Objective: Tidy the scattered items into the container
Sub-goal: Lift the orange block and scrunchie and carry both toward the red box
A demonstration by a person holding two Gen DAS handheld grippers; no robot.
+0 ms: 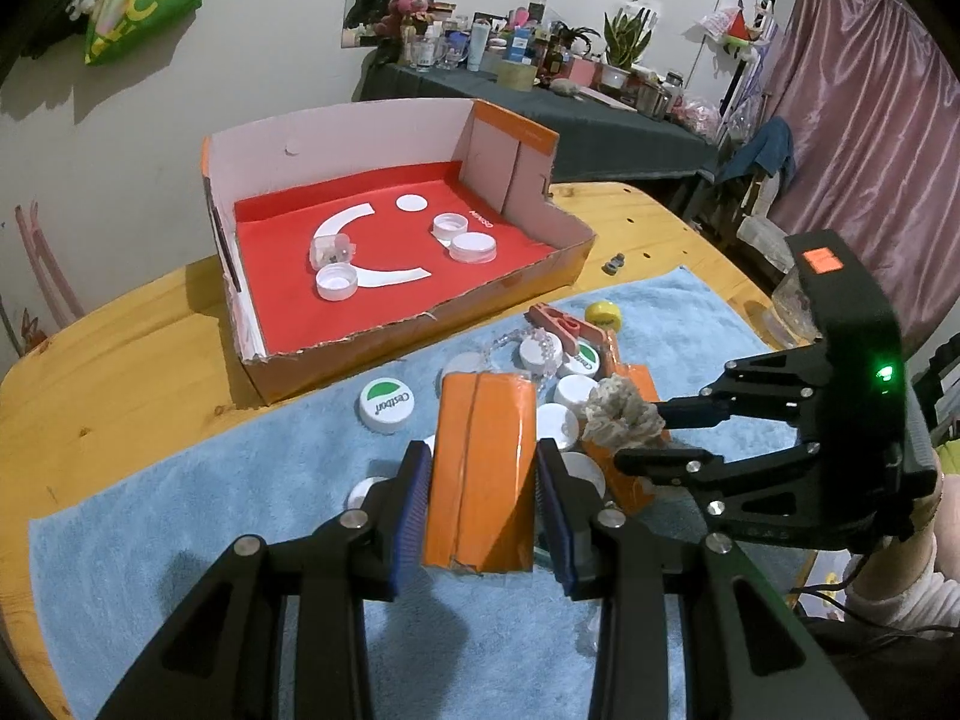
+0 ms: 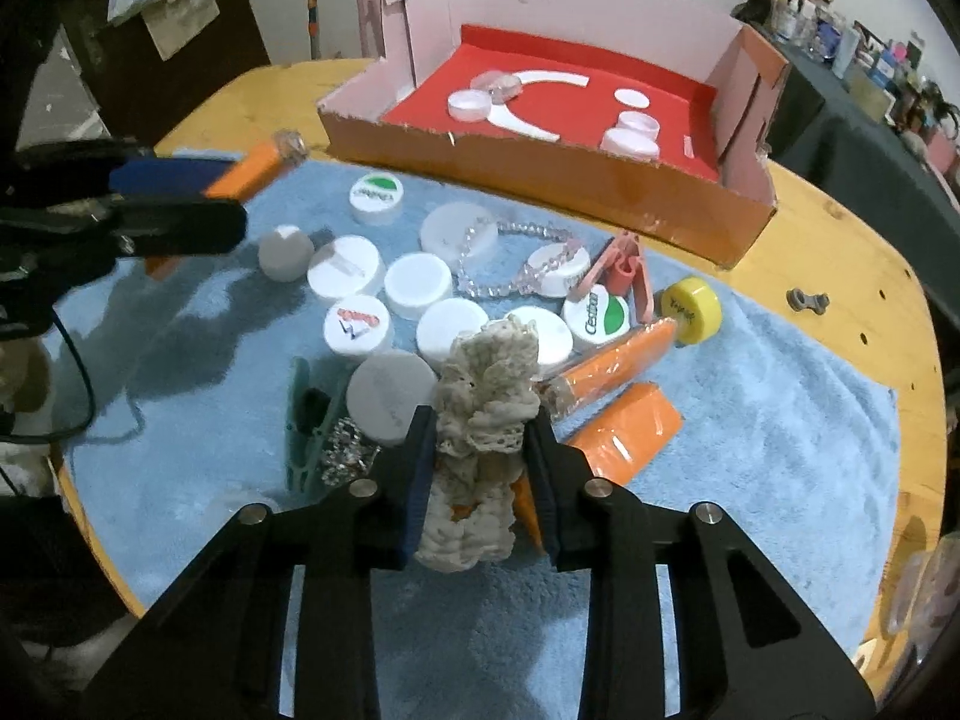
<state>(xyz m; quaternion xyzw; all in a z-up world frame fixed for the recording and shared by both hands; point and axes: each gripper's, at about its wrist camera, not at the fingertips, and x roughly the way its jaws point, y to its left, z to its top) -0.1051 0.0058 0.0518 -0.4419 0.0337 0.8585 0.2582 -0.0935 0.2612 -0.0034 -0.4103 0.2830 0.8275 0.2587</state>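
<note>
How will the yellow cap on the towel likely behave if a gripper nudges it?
The yellow cap lies on its side, so it may roll, though the blue towel pile probably damps that. It looks like rigid plastic, likely light, and should slide rather than deform.

White caps (image 1: 576,468) sit partly hidden behind the orange packet (image 1: 480,474) (count unclear).

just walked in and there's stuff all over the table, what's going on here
A person with a gripper in each hand is tidying items off a blue towel into a cardboard box. The left gripper is shut on an orange packet, and the right gripper is shut on a cream lace scrunchie. A few caps already lie in the box; many caps, a bead bracelet and more packets remain on the towel.
</note>
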